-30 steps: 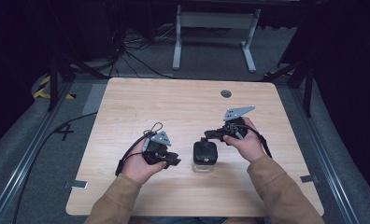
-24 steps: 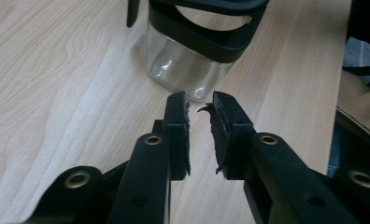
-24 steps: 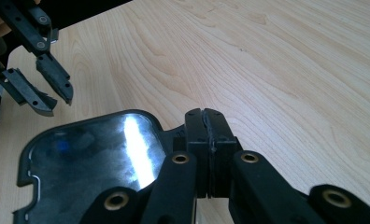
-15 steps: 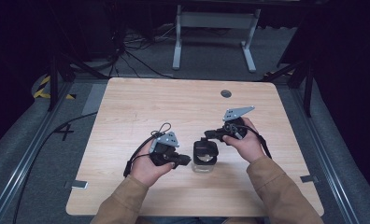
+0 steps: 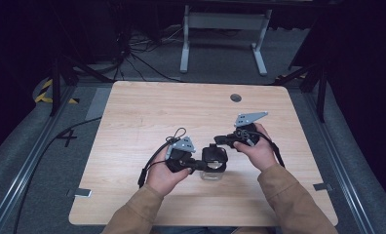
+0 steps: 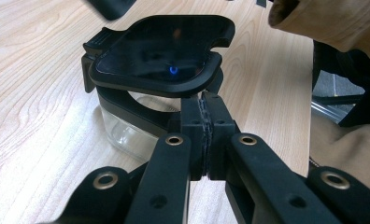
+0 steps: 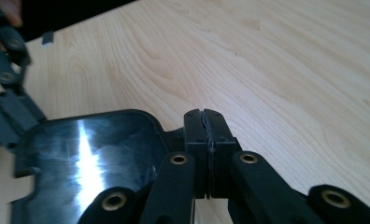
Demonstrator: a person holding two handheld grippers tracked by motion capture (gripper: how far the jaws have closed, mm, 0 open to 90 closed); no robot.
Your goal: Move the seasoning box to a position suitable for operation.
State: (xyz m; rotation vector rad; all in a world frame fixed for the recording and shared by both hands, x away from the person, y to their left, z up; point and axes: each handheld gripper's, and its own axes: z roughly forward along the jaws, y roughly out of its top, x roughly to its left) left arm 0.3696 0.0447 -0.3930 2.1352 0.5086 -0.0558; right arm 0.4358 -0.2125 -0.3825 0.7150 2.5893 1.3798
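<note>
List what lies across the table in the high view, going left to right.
Left gripper → clear container with a black lid → right gripper → the person's right hand.

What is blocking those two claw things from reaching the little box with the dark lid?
Nothing visible. The left gripper sits shut at the rim of the clear container beneath its black lid. The right gripper is shut beside the lid.

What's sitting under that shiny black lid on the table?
Under the black lid is a clear container with a black rim, standing on the wooden table. The lid hides whatever may be inside.
</note>
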